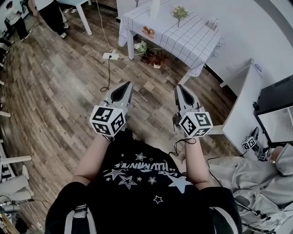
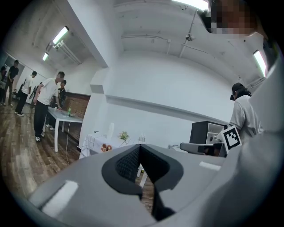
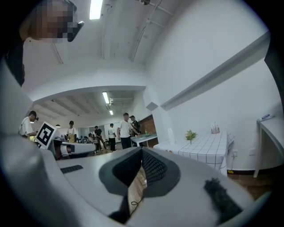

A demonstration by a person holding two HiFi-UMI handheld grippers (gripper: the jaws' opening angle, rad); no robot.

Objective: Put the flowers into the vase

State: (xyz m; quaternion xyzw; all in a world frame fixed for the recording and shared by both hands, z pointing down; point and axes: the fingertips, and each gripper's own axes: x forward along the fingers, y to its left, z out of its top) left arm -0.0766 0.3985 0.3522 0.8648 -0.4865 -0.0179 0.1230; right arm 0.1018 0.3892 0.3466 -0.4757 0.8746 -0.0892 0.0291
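Head view: the grey left gripper (image 1: 125, 87) and the grey right gripper (image 1: 180, 89) point level and side by side, each with its fingers clenched on nothing. Well ahead of both sets of fingertips stands the table draped in a white grid-checked cloth (image 1: 192, 43). On it the tall white vase (image 1: 155, 7) sits roughly between the two grippers' lines. The small bunch of pale flowers with green leaves (image 1: 179, 12) stands near the vase but apart from it, far ahead of the right fingertips.

Left gripper view: the left gripper (image 2: 140, 148) has its jaws pressed together and empty. The table (image 2: 91, 142), vase (image 2: 110, 131) and flowers (image 2: 124, 135) show small and far beyond the tips, a little to their left.

Right gripper view: the right gripper (image 3: 142, 153) is likewise closed on nothing. The flowers (image 3: 191, 135) stand far ahead and to the right of the tips, with the vase (image 3: 171, 134) just left of them on the cloth (image 3: 208, 146).

This looks like the approach, so nothing is yet in reach. It would go best to close the gap squarely and spread the right jaws before arriving. Those jaws should take the stems low and gently, while the left fingers come beside the vase to steady it
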